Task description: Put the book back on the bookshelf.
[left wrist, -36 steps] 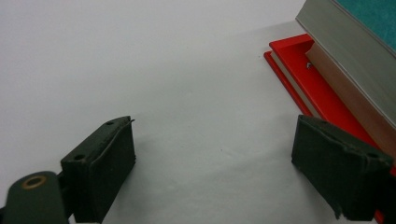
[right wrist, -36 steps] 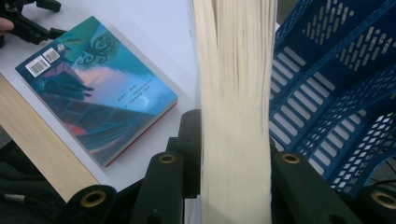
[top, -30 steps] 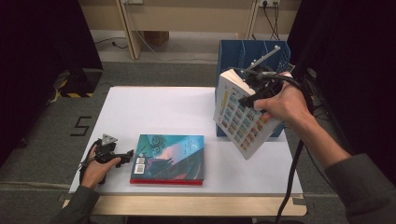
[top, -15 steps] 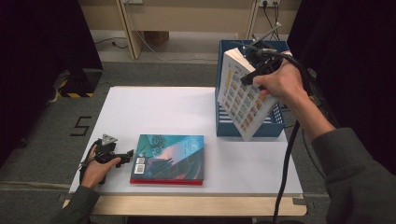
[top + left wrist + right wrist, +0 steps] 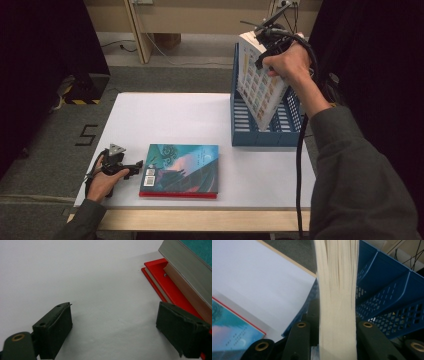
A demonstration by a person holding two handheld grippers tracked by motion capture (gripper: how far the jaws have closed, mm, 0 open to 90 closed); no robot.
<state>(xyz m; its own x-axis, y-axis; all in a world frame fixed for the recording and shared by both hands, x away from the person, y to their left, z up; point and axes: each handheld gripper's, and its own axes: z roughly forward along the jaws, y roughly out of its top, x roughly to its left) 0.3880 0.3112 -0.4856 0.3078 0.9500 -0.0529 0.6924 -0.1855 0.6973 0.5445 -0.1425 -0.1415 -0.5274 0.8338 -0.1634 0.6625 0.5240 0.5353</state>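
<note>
The white book (image 5: 260, 85) hangs at the upper right of the high view, tilted, its lower corner dipping into the blue slotted file rack (image 5: 265, 130) that stands at the right edge of the white surface (image 5: 175, 120). The right tool (image 5: 272, 42) pinches it near the top edge; in the right gripper view the pale block of pages (image 5: 337, 302) runs straight up the middle of the frame with a black jaw pressed against each side, so the grip is across the thickness. Holding it that way leaves the lower end free to slide between the dividers, and the slant looks like an aiming angle for one of the rack's (image 5: 387, 302) slots, though which slot I cannot tell.

At the lower middle of the high view a teal-covered book (image 5: 180, 169) lies flat, on top of a red one whose edge shows beneath it. The left tool (image 5: 131, 166) rests on the surface just beside that stack's left edge, at the lower left. In the left gripper view its jaws stand spread with nothing between them, one jaw close against the red book (image 5: 170, 285). It seems parked there, ready to take the next book once the right hand is free.
</note>
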